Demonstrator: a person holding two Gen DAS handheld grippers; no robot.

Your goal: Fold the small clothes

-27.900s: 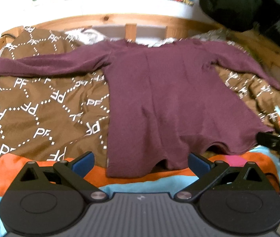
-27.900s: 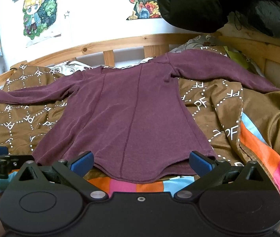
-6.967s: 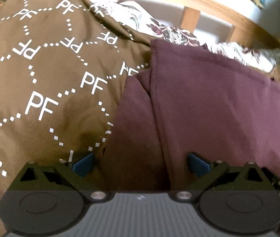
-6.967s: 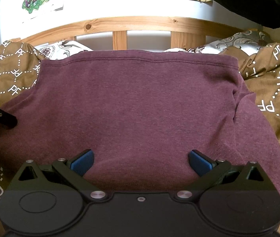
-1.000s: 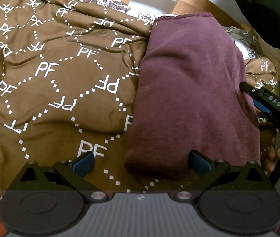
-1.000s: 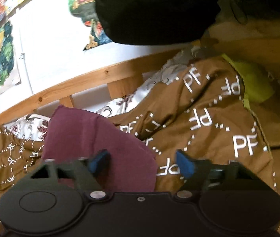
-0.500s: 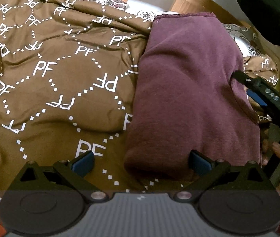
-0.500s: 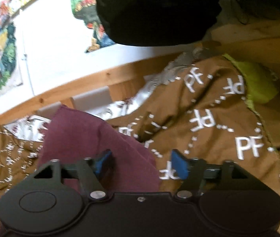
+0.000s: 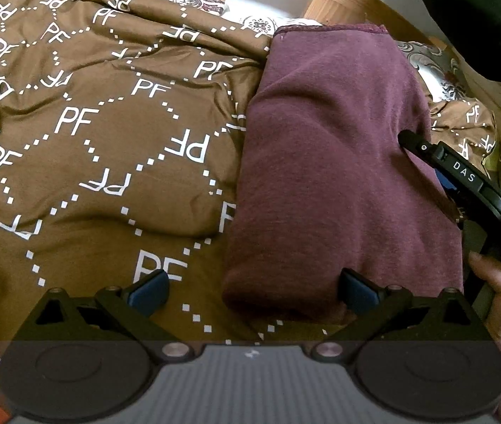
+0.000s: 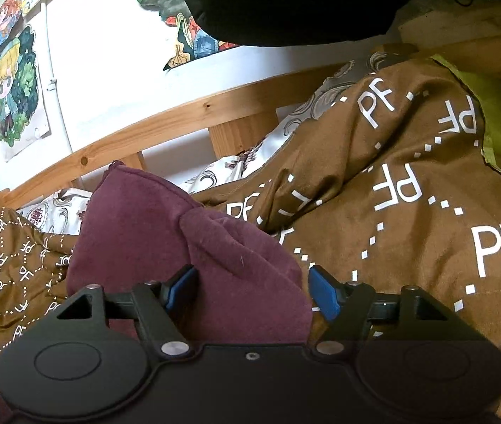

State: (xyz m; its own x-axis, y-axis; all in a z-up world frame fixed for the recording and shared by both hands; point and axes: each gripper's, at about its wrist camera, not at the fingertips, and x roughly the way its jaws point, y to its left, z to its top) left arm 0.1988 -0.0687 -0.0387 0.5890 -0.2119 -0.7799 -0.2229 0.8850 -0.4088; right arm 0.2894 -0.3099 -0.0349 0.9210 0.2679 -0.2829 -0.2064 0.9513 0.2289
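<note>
Left wrist view: folded maroon top [image 9: 335, 176] lies on duvet [image 9: 91, 141] near headboard edge. Left gripper [image 9: 254, 291] agape, empty. Right gripper [image 10: 250, 291] half-closed around its right fold; pulling risks unfolding.

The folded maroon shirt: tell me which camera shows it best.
The left wrist view. It shows the folded maroon shirt nearly whole, lying on the brown bedspread. The right wrist view shows only one bunched edge between the right claw fingers.
</note>
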